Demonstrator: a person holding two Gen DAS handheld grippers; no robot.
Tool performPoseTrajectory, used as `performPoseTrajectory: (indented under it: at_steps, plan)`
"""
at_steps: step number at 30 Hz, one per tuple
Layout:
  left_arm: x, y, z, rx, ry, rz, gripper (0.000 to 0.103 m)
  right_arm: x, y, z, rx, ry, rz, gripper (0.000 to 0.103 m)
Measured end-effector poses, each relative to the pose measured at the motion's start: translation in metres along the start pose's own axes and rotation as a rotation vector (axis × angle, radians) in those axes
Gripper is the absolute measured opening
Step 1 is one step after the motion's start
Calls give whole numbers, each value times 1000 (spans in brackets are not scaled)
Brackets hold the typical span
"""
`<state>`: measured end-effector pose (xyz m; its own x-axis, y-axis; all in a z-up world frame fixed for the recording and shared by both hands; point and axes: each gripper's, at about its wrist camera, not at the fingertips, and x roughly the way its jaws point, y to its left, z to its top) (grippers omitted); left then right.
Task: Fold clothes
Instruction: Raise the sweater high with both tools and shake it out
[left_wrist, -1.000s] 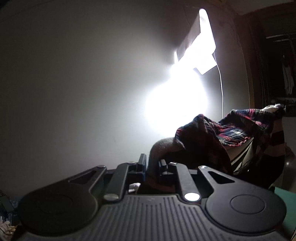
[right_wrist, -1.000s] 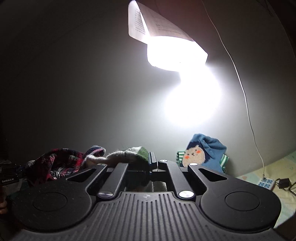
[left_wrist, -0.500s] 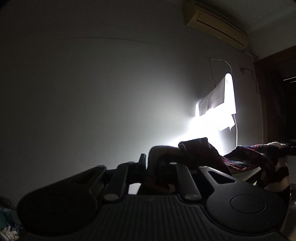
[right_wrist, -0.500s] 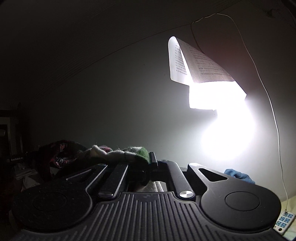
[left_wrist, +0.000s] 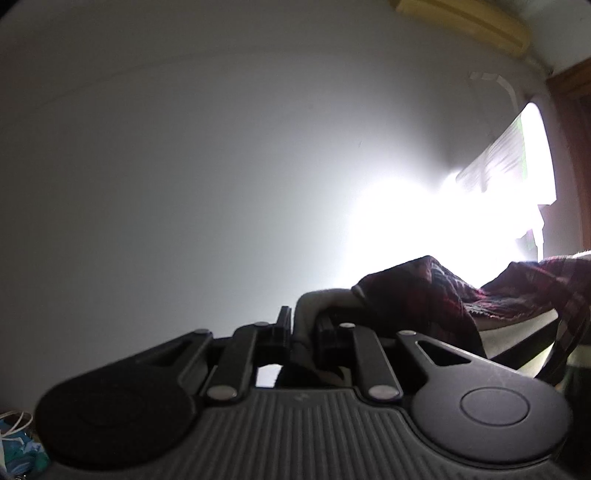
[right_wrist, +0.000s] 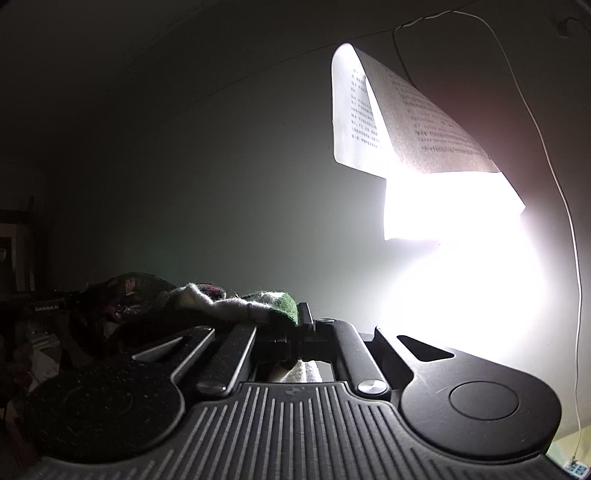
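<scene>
Two hand-held grippers hold a plaid garment (left_wrist: 436, 295) aloft in front of a bare wall (left_wrist: 184, 166) in a dim bedroom. The left gripper (left_wrist: 301, 328) has its jaws set narrow and clamped on a pale grey edge of the fabric, which bunches between the black fingers (left_wrist: 283, 325) and trails away to the right in dark red and navy checks. The right gripper (right_wrist: 300, 325) has its jaws pressed together on another edge of the same garment (right_wrist: 236, 304), where a green patch and fuzzy white lining show just left of the fingertips; the rest sags off to the left into shadow. A wall lamp (right_wrist: 450, 210) glares at the right, shaded by a printed paper sheet (right_wrist: 391, 118), with a thin white cord (right_wrist: 554, 166) running down beside it. An air conditioner (left_wrist: 461, 18) hangs high on the wall in the left view.
</scene>
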<state>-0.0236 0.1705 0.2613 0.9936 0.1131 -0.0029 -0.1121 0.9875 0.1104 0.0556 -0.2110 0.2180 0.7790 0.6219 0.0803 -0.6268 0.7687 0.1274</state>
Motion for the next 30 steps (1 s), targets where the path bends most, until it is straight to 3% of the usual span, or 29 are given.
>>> performPoseTrajectory:
  at_steps: [7, 11, 15, 25, 30]
  plan:
    - [77, -10, 6, -25, -14, 54, 15, 57, -15, -2, -15, -39, -73, 2]
    - [92, -15, 20, -15, -79, 68, 15, 74, -21, 5, -30, -82, -94, 2]
    - [101, -18, 12, 14, -76, 49, 15, 77, -28, 2, -35, -75, -104, 2]
    - [49, -30, -69, 166, 45, -74, 17, 28, -28, -59, 34, 105, -38, 2]
    - [11, -43, -105, 159, 146, -129, 17, -19, -15, -88, 84, 186, -7, 2]
